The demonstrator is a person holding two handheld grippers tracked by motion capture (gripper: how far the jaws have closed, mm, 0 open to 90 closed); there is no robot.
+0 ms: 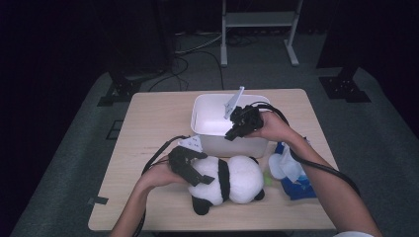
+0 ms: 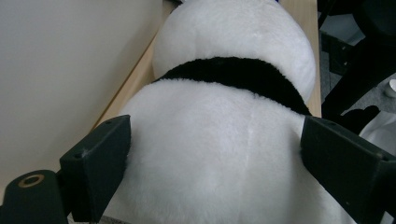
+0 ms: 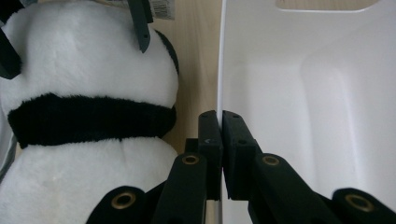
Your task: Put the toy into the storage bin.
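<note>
**Currently: Panda Toy Straddled, Bin Wall Clamped**

Currently the plush panda (image 1: 227,181) lies on its side on the table (image 1: 148,123), just in front of the white plastic bin (image 1: 217,126). Its long axis runs across the table, parallel to the near wall of the bin, with its head end toward the left tongs.

The left tongs (image 1: 197,174) approach from the panda's left end. In the left gripper view the jaws stand wide apart, one on each flank of the white plush (image 2: 219,154), with the black band beyond them. Whether the pads press into the fur cannot be told from these views; the jaws appear to touch or lightly dent it.

The right tongs (image 3: 219,126) are closed together on the thin near wall of the bin, the white rim (image 3: 219,70) running straight up between the pads. In the high view the right tongs (image 1: 236,129) reach down over that wall from the right.

Judgement: the bin lies directly behind the panda, so the coming move is probably a lift and a short carry away from the person. The left hand is the nearer one to the toy; the right hand steadies the bin.

A blue-and-white bundle (image 1: 291,170) lies on the table to the right of the panda.
</note>
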